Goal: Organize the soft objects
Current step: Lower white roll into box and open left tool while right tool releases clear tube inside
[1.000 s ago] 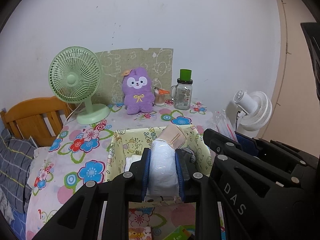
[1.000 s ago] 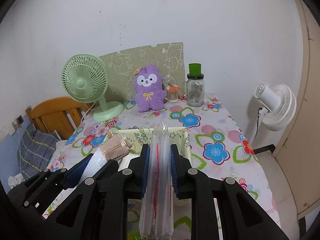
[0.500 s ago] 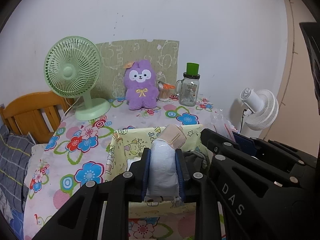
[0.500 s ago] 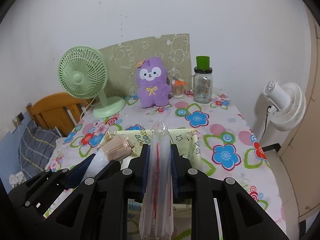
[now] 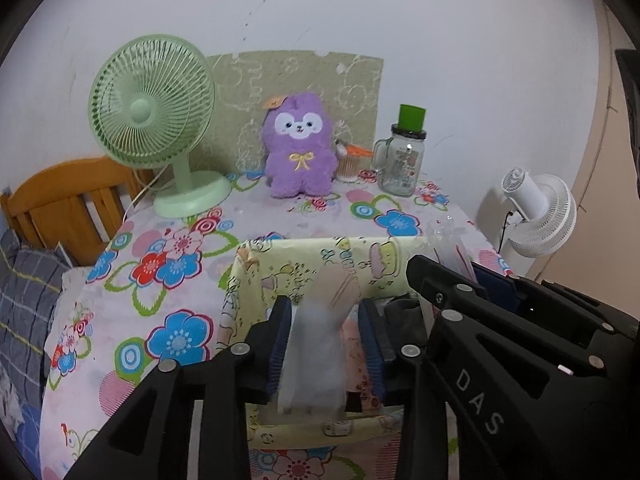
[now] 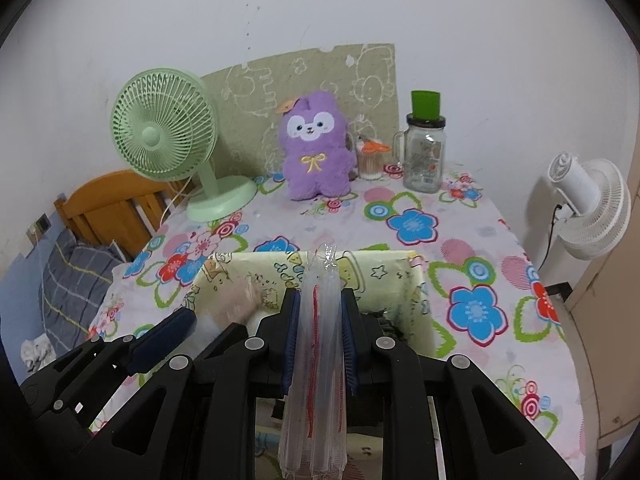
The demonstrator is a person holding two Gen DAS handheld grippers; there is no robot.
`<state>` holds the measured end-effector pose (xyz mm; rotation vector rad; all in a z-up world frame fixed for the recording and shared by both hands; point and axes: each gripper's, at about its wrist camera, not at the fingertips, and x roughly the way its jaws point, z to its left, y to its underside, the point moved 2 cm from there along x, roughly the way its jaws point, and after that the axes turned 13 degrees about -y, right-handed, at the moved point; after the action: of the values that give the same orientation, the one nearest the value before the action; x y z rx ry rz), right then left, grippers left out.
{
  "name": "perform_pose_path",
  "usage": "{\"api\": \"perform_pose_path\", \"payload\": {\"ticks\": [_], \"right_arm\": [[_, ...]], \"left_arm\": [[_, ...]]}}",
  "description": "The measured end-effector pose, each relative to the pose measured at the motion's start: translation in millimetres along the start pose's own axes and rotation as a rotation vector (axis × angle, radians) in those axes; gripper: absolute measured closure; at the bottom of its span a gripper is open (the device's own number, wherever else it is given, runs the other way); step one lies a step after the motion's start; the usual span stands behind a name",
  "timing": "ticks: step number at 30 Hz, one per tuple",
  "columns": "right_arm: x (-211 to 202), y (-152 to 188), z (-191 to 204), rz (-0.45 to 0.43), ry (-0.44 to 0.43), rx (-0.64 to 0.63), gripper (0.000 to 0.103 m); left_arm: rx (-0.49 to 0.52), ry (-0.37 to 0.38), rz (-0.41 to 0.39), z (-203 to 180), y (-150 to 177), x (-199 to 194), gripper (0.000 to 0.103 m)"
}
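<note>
Left tool spread wide; blurred white-and-pink soft bundle sits between its pads, gaps on both sides, over the yellow fabric bin. Right tool clamped on a clear plastic packet with red lines, upright, above the same bin on the floral table. Further back: green fan, purple plush, glass jar by the wall.

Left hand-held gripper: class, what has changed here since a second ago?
The left hand-held gripper has opened, and the white roll, now blurred, is slipping free over the yellow fabric bin. The right hand-held gripper stays clamped on the clear packet.
</note>
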<state>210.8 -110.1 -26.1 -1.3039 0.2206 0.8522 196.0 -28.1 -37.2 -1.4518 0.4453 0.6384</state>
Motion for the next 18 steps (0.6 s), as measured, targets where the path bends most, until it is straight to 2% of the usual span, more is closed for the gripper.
{"api": "perform_pose_path", "payload": {"ticks": [3,12,18], "right_arm": [[7,0,2,0.01,-0.005,-0.006,0.08],[29,-1,2,0.042,-0.022,-0.009,0.08],[43,0,6,0.067,-0.048,-0.011,0.08]], "left_arm": [[0.005,0.012,0.01,2,1,6,0.052],[0.022,0.0,0.039,5,6,20,0.042],[0.009,-0.016,0.059,12,7,27,0.041]]}}
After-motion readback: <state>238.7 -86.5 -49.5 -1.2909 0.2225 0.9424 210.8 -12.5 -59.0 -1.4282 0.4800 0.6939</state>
